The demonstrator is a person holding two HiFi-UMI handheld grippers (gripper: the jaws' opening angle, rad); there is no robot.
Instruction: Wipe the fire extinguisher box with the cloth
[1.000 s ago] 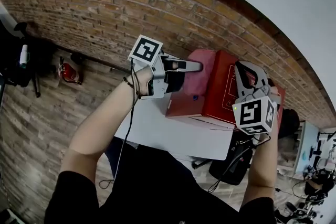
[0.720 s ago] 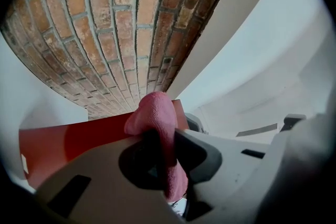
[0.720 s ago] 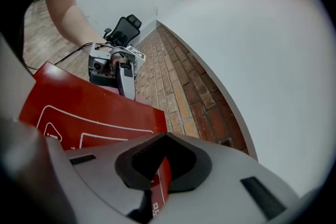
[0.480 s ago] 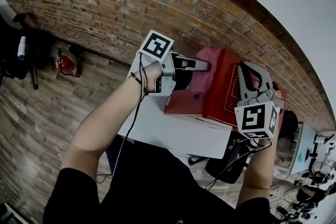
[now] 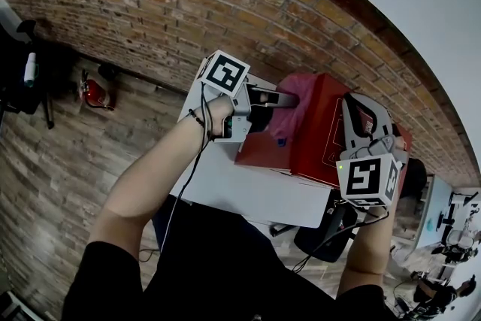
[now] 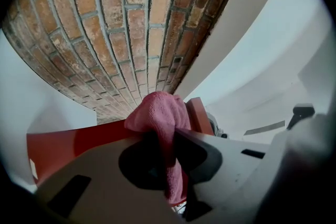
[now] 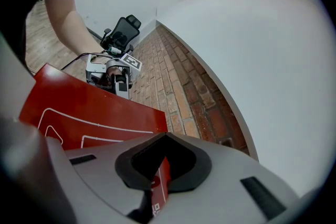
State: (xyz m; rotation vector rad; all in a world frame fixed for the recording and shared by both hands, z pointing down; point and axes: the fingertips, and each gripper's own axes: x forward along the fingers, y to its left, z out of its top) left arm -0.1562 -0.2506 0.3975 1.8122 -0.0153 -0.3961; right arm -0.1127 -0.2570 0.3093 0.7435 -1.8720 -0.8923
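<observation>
We use the red rectangular fire extinguisher box (image 5: 304, 154) as our landmark. It stands on the white table top (image 5: 240, 195) in front of the brick wall (image 5: 150, 4).

Well left of the box, down on the wood floor, there is a small red object (image 5: 93, 96), too small to identify.

Just left of the box is the left gripper (image 5: 289, 98), reaching in nearly level. It is clenched on the pink fleecy cloth (image 5: 298, 107). The left gripper view shows the cloth (image 6: 157, 115) pinched between the jaws, with a bunched wad sticking out past the tips. That wad sits on the box's upper left edge (image 6: 68, 144) and looks to be touching it. We think it is held bunched like this so soft fabric, not the jaw plastic, rubs the paint.

At the box's right end, the right gripper (image 5: 362, 109) angles down onto the top edge. In the right gripper view the thin red panel edge (image 7: 157, 176) sits between its closed jaws, so we read this as a grasp on the box (image 7: 84, 107). We take it as a brace, so the box doesn't slide or tip under the wiping push.

Wiping looks under way on the left top corner. The front face with white line print looks not yet covered.
</observation>
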